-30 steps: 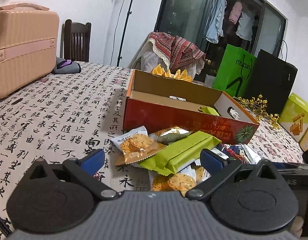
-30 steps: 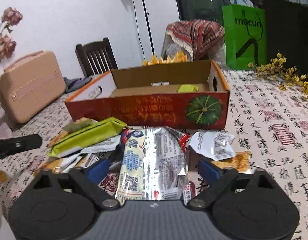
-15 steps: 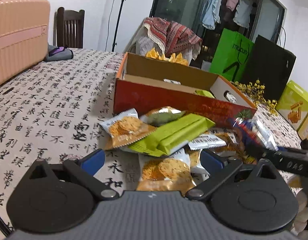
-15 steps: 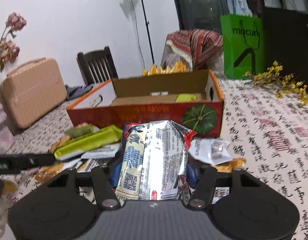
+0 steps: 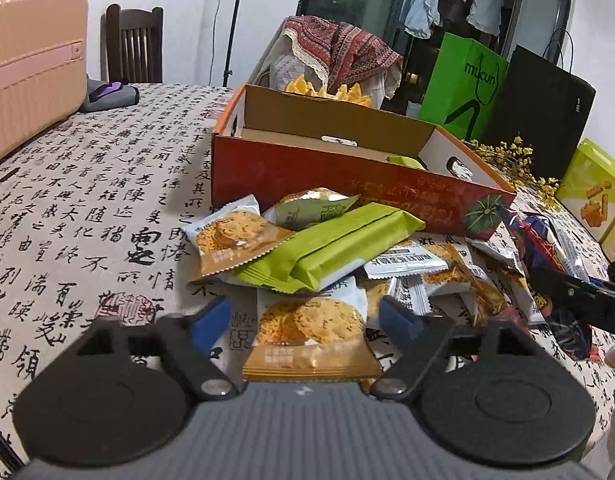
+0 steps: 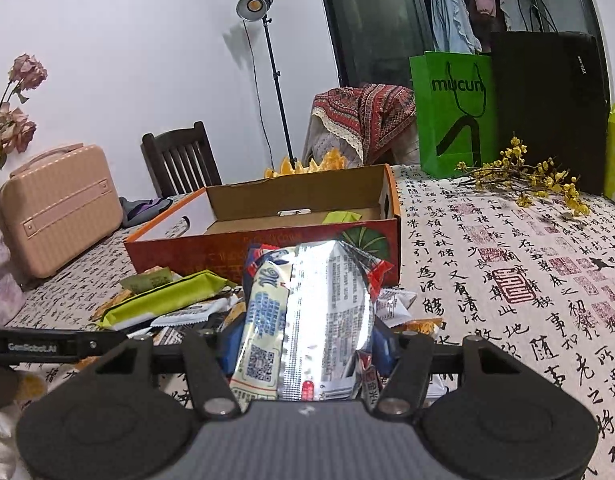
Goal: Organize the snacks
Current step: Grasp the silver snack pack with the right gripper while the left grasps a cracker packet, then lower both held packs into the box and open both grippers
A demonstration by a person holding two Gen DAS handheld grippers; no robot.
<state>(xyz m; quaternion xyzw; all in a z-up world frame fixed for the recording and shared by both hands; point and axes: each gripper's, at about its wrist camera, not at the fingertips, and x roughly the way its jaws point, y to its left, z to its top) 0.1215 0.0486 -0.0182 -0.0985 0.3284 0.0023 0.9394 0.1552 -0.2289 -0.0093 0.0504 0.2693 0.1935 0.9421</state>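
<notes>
The left gripper [image 5: 305, 318] hangs low over a pile of snacks on the table [image 5: 87, 208]. Its jaws have just been closing, but they are not shut. A cookie pack [image 5: 311, 336] lies between the two blue pads. The pads sit apart from it on both sides and do not press it.

The right gripper [image 6: 307, 344] holds a silver bag [image 6: 319, 316] tight between its pads. The bag stands up from the jaws, lifted above the other snacks. Its shiny back faces the camera, with a blue and white strip on its left side.

The pile lies just in front of the red box [image 5: 347, 184]. On top of the pile is a long green pack [image 5: 331, 246]. It leans on another cookie pack [image 5: 231, 236] and a small olive pack [image 5: 315, 210]. More small white and orange packs lie under and beside them.

The red box is open at the top. One small green pack [image 6: 341, 216] lies inside it, near the right end.

A pink case [image 6: 59, 204] sits at the far left of the table. A green bag [image 6: 453, 114] and yellow flowers [image 6: 523, 176] are at the far right.
</notes>
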